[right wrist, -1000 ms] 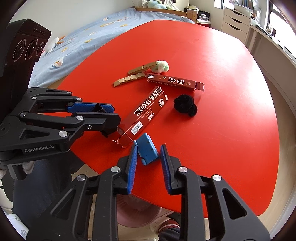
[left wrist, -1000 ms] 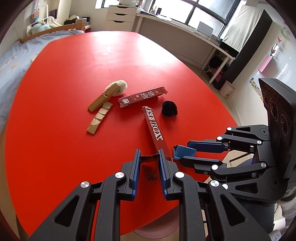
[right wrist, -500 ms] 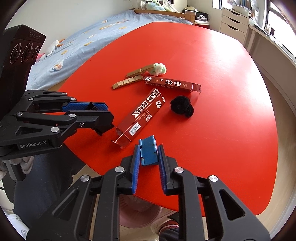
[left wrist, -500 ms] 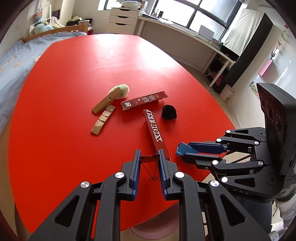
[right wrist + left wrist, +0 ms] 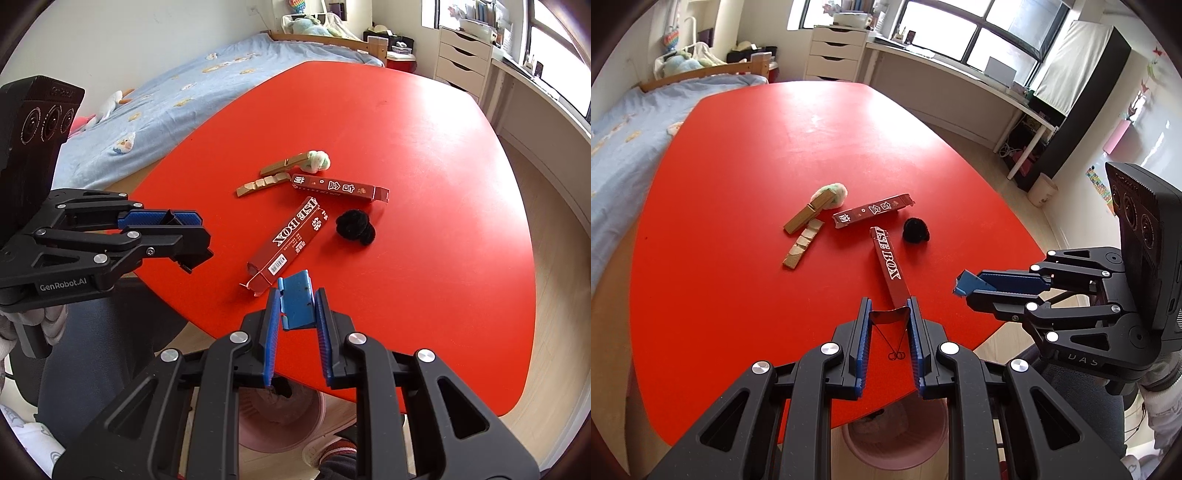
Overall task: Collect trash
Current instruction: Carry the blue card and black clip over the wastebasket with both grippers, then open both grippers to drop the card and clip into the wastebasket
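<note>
My left gripper (image 5: 888, 308) is shut on a small red folded scrap (image 5: 888, 317), held above the near edge of the red table (image 5: 738, 147). It also shows in the right wrist view (image 5: 192, 232). My right gripper (image 5: 296, 301) is shut on a blue card piece (image 5: 296, 302), also seen in the left wrist view (image 5: 966, 284). On the table lie a long red "BOX" carton (image 5: 889, 271), a second red carton (image 5: 873, 210), a black pom-pom (image 5: 915, 229), a green-white fluff ball (image 5: 834, 192) and tan cardboard strips (image 5: 801, 243).
A pink waste bin (image 5: 897, 439) stands on the floor under the table's near edge, also in the right wrist view (image 5: 280, 417). A bed (image 5: 192, 92) lies beyond the table's left side. White drawers (image 5: 836, 55) and a window desk stand behind.
Both grippers have lifted and drawn back from the table toward its near edge. The right gripper closed on the blue piece and raised it. The left keeps its red scrap.
</note>
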`<state>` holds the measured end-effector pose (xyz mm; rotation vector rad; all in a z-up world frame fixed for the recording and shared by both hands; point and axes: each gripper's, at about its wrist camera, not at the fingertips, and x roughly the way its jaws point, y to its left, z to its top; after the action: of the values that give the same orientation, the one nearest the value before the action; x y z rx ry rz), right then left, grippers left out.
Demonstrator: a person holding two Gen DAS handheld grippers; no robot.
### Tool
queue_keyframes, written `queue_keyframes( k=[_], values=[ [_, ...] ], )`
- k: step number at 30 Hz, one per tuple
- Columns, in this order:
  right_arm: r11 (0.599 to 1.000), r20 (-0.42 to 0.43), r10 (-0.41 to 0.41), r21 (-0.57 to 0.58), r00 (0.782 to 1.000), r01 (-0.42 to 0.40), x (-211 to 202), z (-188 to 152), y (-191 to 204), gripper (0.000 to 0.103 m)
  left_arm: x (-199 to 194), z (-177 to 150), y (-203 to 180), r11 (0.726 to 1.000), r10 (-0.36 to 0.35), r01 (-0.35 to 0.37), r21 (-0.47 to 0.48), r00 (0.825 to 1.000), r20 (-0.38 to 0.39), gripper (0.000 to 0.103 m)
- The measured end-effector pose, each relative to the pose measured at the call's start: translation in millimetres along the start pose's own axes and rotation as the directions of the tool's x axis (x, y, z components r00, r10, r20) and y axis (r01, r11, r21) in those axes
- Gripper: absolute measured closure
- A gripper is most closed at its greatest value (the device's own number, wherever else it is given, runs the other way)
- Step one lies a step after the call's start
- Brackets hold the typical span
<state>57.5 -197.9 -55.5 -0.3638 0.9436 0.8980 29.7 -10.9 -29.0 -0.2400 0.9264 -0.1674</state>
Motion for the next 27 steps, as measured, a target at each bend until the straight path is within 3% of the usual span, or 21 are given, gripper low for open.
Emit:
queue_keyframes(
  k=[13,27],
  values=[
    [1.0,0.04,0.023,-0.014,0.999,-0.023,-53.7,-25.0,14.3,0.084,-30.8,-22.5,-28.6,0.999,-0.011,0.011,0.036,1.0,-0.007,0.084],
    [0.996,-0.001,0.086,-0.011,0.996,-0.086,-75.1,-66.8,31.6,0.084,-39.4,-61.4,-48.7,0.998,-0.027,0.03,0.048,0.998,-0.054,0.084]
  ],
)
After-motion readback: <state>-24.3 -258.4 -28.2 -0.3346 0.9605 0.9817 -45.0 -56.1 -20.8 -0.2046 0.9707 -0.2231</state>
